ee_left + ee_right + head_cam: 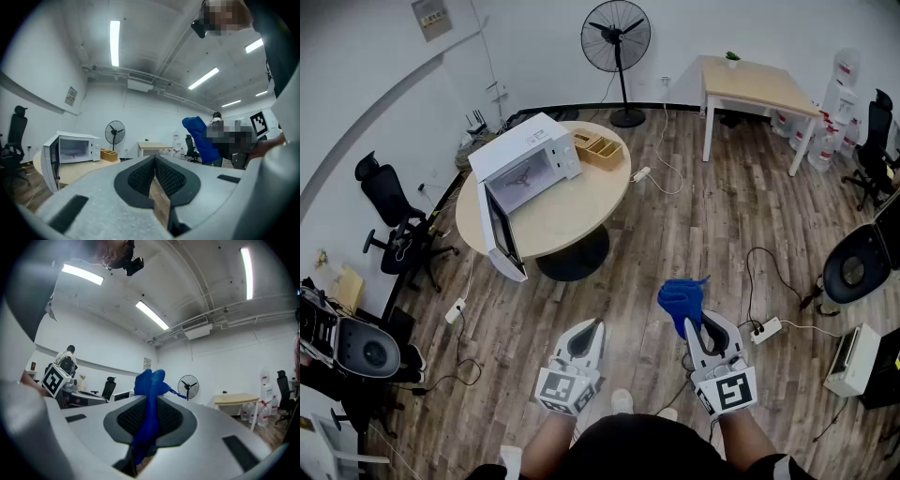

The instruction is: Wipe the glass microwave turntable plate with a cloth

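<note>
Hanging low over the wood floor (722,225), both tools sit well apart from the round tabletop (572,217). The right tool (694,324) is clenched on a blue cloth (680,298), which is pinched between its pads and bunches up beyond the tips, as the right gripper view shows. The left tool (596,326) has its jaws pressed together with nothing between them, only floor showing through the slit behind the pads. On the tabletop stands a white microwave (534,150) with its door (502,230) swung wide open, and a wooden box (598,148) lies just beside it. Inside the open cavity the glass plate is too small to make out.
</note>
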Motion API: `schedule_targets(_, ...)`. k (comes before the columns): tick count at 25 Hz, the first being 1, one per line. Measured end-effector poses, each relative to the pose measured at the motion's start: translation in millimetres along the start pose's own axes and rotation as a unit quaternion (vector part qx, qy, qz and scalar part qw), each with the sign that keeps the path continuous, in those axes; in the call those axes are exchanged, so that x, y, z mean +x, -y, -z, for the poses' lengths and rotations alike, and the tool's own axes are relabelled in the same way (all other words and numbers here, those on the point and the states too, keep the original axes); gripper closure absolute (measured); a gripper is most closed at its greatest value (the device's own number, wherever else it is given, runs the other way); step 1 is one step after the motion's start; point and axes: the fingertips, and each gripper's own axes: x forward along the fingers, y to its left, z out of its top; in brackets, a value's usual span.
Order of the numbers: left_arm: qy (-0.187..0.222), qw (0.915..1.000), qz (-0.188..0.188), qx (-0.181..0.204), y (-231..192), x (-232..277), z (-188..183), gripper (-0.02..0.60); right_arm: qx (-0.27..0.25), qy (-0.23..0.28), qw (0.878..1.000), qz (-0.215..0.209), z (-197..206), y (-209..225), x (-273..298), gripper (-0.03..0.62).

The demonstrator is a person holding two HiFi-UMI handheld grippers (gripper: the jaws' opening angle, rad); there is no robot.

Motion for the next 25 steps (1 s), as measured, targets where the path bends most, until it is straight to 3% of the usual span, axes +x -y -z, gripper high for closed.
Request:
schedule_targets(19, 0.016, 0.9998, 0.012, -0.005, -65, -11, -6, 0.575, 0.022, 0.009, 1.000, 0.013, -6, -36, 61, 0.533)
schedule_targets(25, 0.024, 0.9992, 0.029, 0.010, -87, -16, -5, 0.575, 0.026, 0.005, 0.999, 0.027, -2, -48, 72, 0.531)
